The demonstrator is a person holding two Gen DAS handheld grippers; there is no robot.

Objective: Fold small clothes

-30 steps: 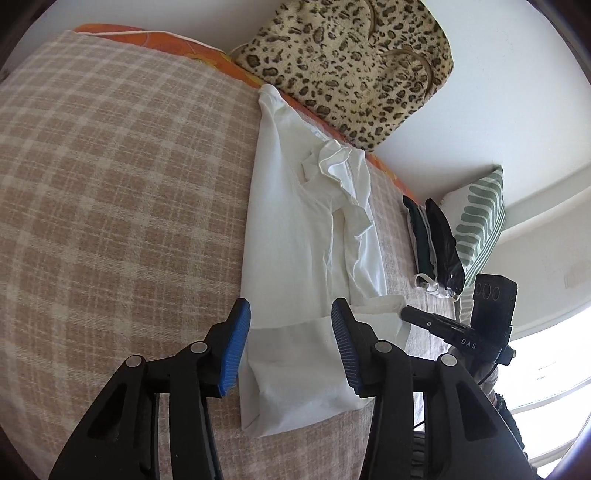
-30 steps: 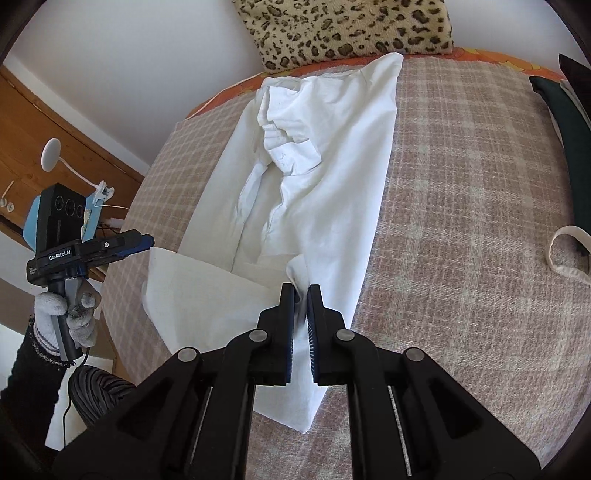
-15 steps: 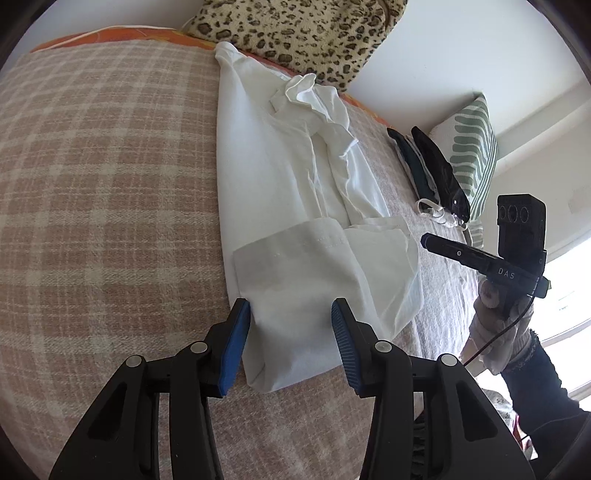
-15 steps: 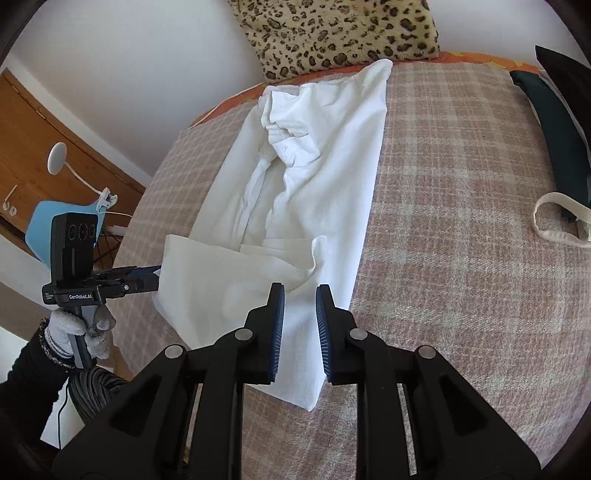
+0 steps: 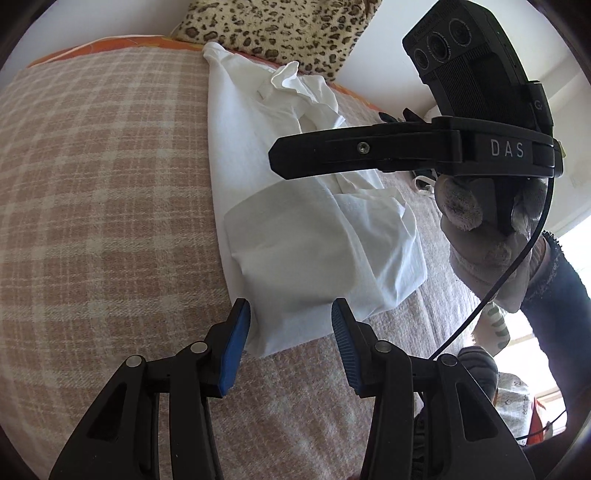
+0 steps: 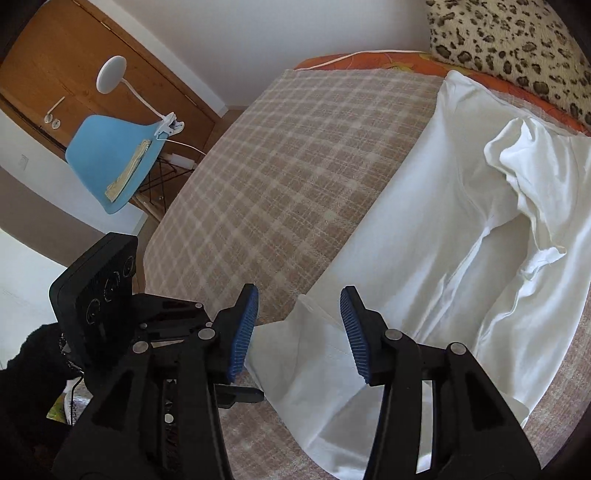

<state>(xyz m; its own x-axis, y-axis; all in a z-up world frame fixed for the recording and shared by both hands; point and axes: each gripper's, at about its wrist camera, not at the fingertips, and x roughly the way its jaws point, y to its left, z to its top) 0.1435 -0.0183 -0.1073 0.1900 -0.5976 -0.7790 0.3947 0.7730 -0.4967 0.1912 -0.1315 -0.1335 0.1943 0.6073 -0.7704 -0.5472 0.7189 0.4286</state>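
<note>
A white garment (image 5: 295,236) lies lengthwise on the beige plaid bed cover (image 5: 103,184), its near end folded back over itself and its sleeves bunched toward the far end. It also shows in the right wrist view (image 6: 461,236). My left gripper (image 5: 290,339) is open and empty, hovering just above the garment's near folded edge. My right gripper (image 6: 299,328) is open and empty, above the left corner of the folded part. In the left wrist view the right gripper's body (image 5: 406,147) crosses above the garment.
A leopard-print bag (image 5: 280,33) stands at the head of the bed against the wall. An orange edge (image 6: 369,59) borders the cover. A blue chair (image 6: 110,158) with a clip lamp (image 6: 110,72) and a wooden door (image 6: 92,66) stand left of the bed.
My right gripper opened, let go of the garment's hem and swung over to the left side. My left gripper drew back toward the near edge and stayed open.
</note>
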